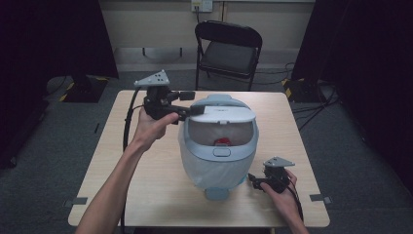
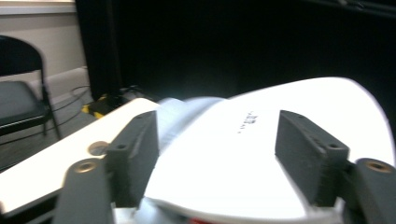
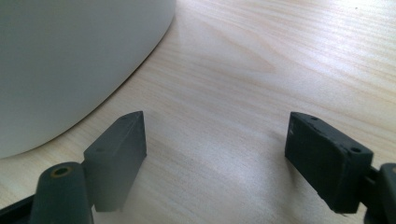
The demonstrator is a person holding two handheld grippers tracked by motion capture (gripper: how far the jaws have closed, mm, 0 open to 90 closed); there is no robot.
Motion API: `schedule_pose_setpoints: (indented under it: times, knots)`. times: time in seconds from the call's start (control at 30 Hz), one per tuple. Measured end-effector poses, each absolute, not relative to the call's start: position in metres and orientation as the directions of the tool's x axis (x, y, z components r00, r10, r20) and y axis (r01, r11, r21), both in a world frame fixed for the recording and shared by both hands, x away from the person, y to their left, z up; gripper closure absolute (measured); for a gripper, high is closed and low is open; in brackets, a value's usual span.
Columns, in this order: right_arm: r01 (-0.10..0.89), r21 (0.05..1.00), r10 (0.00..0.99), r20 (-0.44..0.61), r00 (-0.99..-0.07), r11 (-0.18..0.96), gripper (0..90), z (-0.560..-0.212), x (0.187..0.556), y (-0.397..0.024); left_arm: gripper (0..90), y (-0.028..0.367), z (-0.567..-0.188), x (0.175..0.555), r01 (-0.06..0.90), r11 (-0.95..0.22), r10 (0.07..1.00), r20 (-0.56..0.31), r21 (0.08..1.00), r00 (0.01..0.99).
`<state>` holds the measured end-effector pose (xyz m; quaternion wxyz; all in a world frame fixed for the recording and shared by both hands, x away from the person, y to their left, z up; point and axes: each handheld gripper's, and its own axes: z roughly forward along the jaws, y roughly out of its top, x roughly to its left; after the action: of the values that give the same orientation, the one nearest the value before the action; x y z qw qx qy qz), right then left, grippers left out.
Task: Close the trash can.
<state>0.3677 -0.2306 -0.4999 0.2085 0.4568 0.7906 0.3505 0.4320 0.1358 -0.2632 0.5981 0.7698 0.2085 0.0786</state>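
**Lid of the Bin Between Wide Jaws, Small Print Too Blurred to Read**

Standing mid-table on the pale wooden table (image 1: 146,195): a grey-white lidded bin (image 1: 219,161) lined with a thin plastic bag, something red (image 1: 222,142) visible inside through the opening. Lid (image 1: 221,113) raised and tilted at the top of the bin, a small line of dark print on its upper face, seen in the high view and again in the left gripper view (image 2: 246,122), far too small and blurred to read in either. Oval button or badge (image 1: 221,151) on the front rim, no lettering legible there.

Left gripper (image 1: 187,113) held at the lid's left edge, grey three-cornered plate on top, cable trailing down to the table edge. Jaws set wide, one on each side of the white lid (image 2: 280,154) in the left gripper view; whether the pads actually press on it cannot be told, with a gap seeming to show at the right-hand pad.

Right gripper (image 1: 256,181) resting low near the front right of the table, just beside the bin's base. Jaws spread wide with nothing between them, bare wood grain (image 3: 224,130) below and the bin's curved white wall (image 3: 70,60) at the upper left of the right gripper view.

Behind the table: a black folding chair (image 1: 228,48) and a wall socket plate (image 1: 202,5), no readable marking.
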Motion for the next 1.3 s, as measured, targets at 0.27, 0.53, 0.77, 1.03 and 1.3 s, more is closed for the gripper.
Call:
schedule_pose_setpoints:
  times: [0.27,0.53,0.77,1.03,1.3]
  knots:
    - [0.576,0.745,0.868,-0.010,-0.496,0.337,19.4,-0.500,0.368,-0.231,21.3,0.116,-0.275,0.412,0.192,-0.265,0.438,-0.059,0.945,0.897]
    - [0.576,0.745,0.869,-0.009,-0.495,0.337,19.4,-0.500,0.368,-0.231,18.9,0.106,-0.282,0.402,0.175,-0.308,0.468,-0.012,0.935,0.884]
    - [0.576,0.745,0.869,-0.010,-0.495,0.337,19.4,-0.500,0.368,-0.230,18.5,0.100,-0.283,0.402,0.169,-0.318,0.445,-0.011,0.933,0.896]
    - [0.576,0.745,0.869,-0.010,-0.495,0.337,19.4,-0.500,0.368,-0.230,19.7,0.093,-0.278,0.394,0.155,-0.351,0.462,0.026,0.923,0.887]
    - [0.577,0.745,0.869,-0.010,-0.494,0.336,19.3,-0.500,0.368,-0.230,24.0,0.091,-0.280,0.391,0.133,-0.375,0.463,0.061,0.917,0.884]
